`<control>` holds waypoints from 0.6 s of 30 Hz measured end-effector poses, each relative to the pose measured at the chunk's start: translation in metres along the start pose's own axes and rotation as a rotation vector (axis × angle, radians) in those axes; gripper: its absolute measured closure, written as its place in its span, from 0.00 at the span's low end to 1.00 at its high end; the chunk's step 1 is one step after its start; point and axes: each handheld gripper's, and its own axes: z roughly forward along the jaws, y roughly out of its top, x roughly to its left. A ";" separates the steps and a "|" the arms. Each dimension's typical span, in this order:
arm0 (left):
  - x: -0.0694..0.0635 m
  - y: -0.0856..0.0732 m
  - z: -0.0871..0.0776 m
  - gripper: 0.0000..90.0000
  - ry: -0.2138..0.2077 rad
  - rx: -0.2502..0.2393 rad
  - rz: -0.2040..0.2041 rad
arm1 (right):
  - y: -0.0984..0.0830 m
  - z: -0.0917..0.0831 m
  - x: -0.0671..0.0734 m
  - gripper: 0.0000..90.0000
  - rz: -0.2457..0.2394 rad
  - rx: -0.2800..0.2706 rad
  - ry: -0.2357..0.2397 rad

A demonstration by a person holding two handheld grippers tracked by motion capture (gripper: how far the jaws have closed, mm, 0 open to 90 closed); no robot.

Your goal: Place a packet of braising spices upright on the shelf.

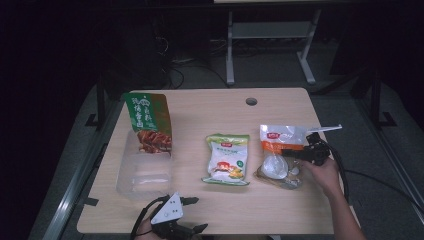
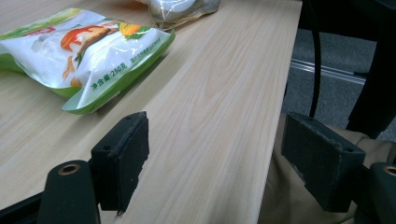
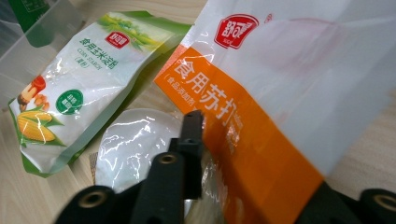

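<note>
Right gripper (image 3: 243, 154) jaws clamp the orange-banded bag (image 1: 280, 155) at the table's (image 1: 210, 215) right side. Left gripper (image 1: 187, 215) idles wide open, empty. Grasp made; lifting and placing, perhaps into the clear container (image 1: 145, 175), remain.

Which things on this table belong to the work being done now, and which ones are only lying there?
In the work:
- right gripper, jaws closed on the orange-and-white bag
- orange-and-white bag

Only lying there:
- green-and-white corn starch bag
- clear plastic box
- green packet leaning in that box
- left gripper, open near the table's edge
</note>
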 end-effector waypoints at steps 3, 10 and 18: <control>0.000 0.000 0.000 0.26 0.001 -0.004 -0.001 | 0.001 -0.001 0.003 0.93 -0.013 -0.003 -0.009; 0.000 0.000 -0.001 0.26 0.003 -0.009 0.001 | 0.003 -0.006 0.012 1.00 -0.032 -0.016 -0.017; 0.000 0.001 -0.002 0.26 0.005 -0.007 0.006 | 0.010 -0.015 0.029 1.00 -0.065 -0.037 -0.012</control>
